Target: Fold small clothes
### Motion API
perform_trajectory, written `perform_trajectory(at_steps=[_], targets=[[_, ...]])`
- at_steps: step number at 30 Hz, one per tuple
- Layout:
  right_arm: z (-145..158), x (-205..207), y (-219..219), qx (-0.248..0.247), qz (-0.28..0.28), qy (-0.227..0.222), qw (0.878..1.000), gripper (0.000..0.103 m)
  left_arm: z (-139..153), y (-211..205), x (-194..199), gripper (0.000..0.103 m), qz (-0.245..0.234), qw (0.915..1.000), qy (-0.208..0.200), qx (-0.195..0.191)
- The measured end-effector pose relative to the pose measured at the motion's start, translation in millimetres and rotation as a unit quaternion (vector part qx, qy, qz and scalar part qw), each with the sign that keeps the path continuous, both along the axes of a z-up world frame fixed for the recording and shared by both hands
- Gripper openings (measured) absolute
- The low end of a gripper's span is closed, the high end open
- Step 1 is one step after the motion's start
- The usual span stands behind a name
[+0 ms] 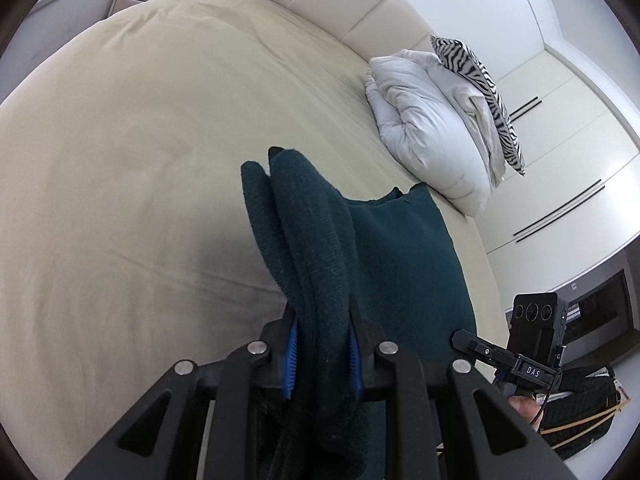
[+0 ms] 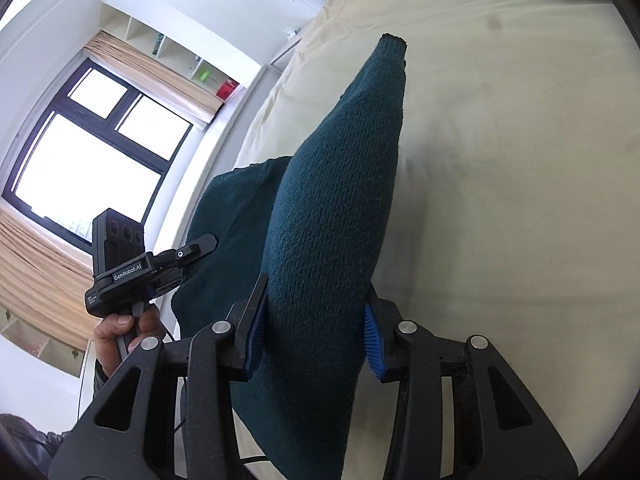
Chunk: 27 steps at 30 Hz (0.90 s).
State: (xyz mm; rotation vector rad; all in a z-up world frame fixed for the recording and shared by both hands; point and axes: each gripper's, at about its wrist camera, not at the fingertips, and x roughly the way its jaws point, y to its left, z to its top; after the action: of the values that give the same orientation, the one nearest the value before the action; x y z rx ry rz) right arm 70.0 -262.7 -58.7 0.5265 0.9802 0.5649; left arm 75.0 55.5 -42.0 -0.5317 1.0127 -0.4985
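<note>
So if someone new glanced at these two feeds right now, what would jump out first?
The dark green knit garment fills the middle of both views, held up over the cream bed with the left gripper and right gripper each shut on a fold of it. Next, the white duvet bundled with a zebra-striped pillow by the headboard, and the bright window.

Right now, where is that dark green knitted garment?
The dark green sweater is held up over the beige bed, pinched by both the left gripper and the right gripper, with the white duvet beyond.
</note>
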Motion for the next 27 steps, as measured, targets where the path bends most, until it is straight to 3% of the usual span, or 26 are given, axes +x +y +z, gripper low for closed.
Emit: perform_trajectory(at_steps=[5, 11, 13, 18, 24, 27], targets=[[-5, -61, -15, 0.007, -0.006, 0.002, 1.000, 0.038, -11, -14, -37, 0.022, -0.007, 0.9998, 0.013, -0.013], [-50, -107, -39, 0.017, -0.030, 0.039, 0.999, 0.038, -66, -30, -56, 0.023, -0.009, 0.9976, 0.067, 0.016], [-68, -113, -45, 0.017, -0.039, 0.054, 0.998, 0.038, -81, -28, -58, 0.024, -0.003, 0.9968, 0.075, 0.026], [-107, -122, -64, 0.074, -0.055, 0.072, 0.993, 0.039, -98, -19, -61, 0.027, -0.001, 0.9961, 0.088, -0.001], [-114, -118, -63, 0.084, -0.056, 0.053, 0.993, 0.040, -109, -9, -59, 0.030, 0.007, 0.9947, 0.094, -0.041], [-110, -124, -62, 0.077, -0.059, 0.045, 0.994, 0.041, -105, -9, -60, 0.030, 0.007, 0.9952, 0.090, -0.037]])
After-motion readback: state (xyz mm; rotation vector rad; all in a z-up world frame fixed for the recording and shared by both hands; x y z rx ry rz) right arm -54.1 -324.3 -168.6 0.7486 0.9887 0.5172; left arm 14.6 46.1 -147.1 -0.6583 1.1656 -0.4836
